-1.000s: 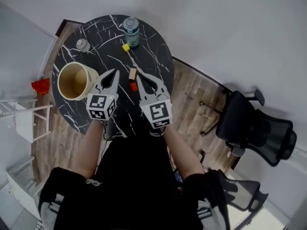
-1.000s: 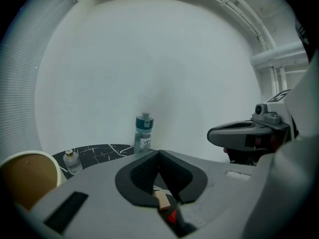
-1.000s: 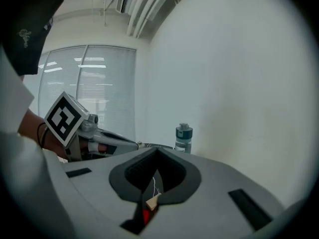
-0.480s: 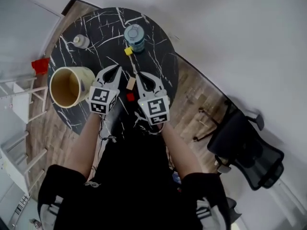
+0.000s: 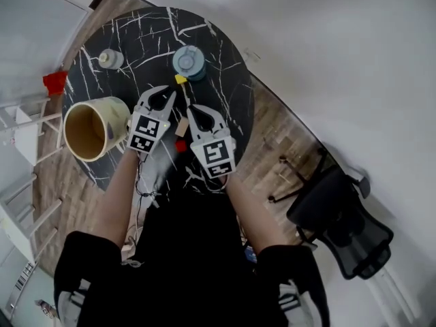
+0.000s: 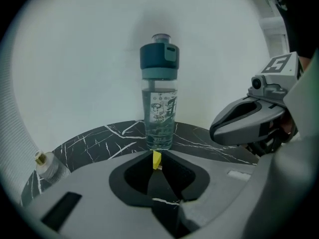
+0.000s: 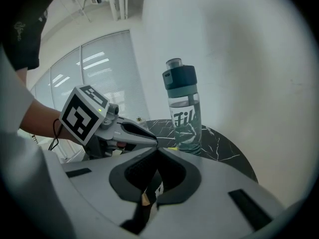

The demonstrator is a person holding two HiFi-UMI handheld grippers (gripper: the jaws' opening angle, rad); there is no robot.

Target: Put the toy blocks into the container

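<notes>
Three blocks lie on the tabletop, none stowed: yellow block (image 5: 180, 79) toward the far edge, wooden block (image 5: 182, 126) and red block (image 5: 180, 145) mid-table. Container (image 5: 121, 114), left edge, appears empty. Your left gripper (image 5: 163, 91) is opening on nothing, yellow block just ahead; right gripper (image 5: 192, 110) is closed, empty.

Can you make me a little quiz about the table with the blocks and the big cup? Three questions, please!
1. True or false: the yellow block is inside the beige container.
2. Pick one: what colour is the lid of the water bottle? A red, B teal, C yellow.
3. Count: how many toy blocks lie on the black marble table?

Key
1. False. It lies on the table, close to the water bottle.
2. B.
3. Three: the yellow block, the tan block and the red block.
</notes>
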